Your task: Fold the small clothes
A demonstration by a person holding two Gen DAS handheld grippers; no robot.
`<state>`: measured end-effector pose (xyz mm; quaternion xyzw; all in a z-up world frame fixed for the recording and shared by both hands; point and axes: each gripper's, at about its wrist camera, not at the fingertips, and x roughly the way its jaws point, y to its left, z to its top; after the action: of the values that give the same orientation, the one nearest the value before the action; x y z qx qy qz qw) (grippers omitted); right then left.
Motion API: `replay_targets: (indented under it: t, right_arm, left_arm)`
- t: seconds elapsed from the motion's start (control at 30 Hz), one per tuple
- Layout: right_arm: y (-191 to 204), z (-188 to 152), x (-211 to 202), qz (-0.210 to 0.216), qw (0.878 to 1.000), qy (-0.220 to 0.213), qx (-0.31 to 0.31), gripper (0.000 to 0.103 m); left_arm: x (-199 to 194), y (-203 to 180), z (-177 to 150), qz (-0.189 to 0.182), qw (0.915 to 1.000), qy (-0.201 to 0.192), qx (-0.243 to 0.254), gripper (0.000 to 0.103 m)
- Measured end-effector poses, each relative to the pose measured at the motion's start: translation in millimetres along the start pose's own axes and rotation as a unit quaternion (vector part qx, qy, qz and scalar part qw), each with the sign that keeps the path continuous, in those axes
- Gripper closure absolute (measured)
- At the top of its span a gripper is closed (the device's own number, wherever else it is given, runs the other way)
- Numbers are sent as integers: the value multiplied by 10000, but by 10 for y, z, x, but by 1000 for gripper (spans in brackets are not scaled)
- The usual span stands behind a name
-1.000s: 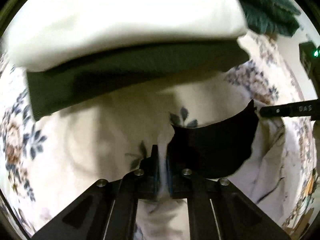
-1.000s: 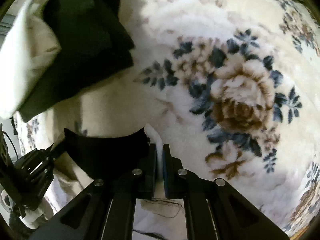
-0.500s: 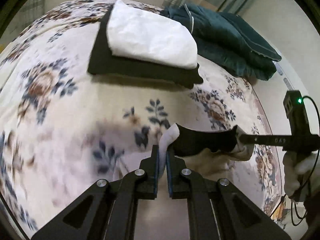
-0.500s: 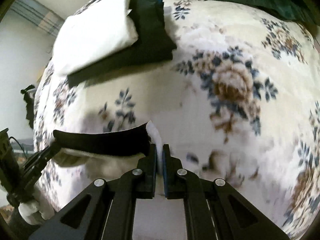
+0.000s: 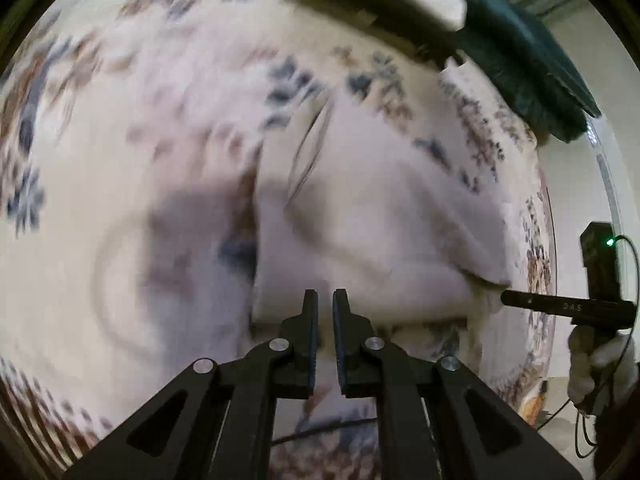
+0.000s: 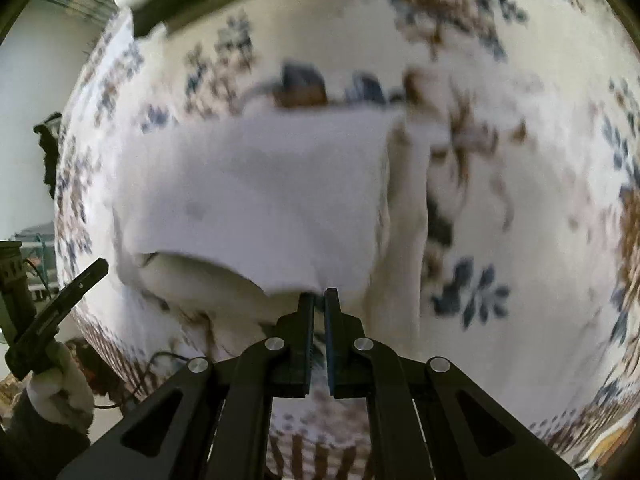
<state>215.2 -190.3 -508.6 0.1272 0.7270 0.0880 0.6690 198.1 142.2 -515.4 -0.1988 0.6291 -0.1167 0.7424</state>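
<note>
White garment point(image 6: 256, 184) lies mid-frame on floral blanket point(image 6: 520, 80). Left gripper point(image 5: 325, 300) and right gripper point(image 6: 319, 298): jaws nearly closed; hold on cloth cannot be told. Risk: hasty withdrawal could drag the fold open.

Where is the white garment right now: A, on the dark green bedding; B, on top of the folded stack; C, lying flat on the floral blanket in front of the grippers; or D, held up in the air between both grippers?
C: the white garment lies spread on the floral blanket, just ahead of the right gripper and the left gripper.
</note>
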Motion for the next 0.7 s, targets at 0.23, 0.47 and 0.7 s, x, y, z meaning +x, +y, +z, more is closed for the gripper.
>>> replay_targets:
  t: [0.23,0.47,0.7]
  right_arm:
    - [-437,-120,7,455,9961,257,707,85]
    - [-985,-166,192,2141,9319,-40,2927,49]
    - [-964,-237,347,2193,9129,-366,3424,94]
  left_arm:
    - [-113,271,157,-442,9943,-52,-969,52]
    - [347,204,711,-1044,9840,-111,-1436,50]
    - [11,97,662,-917,9861,-611,-1244,98]
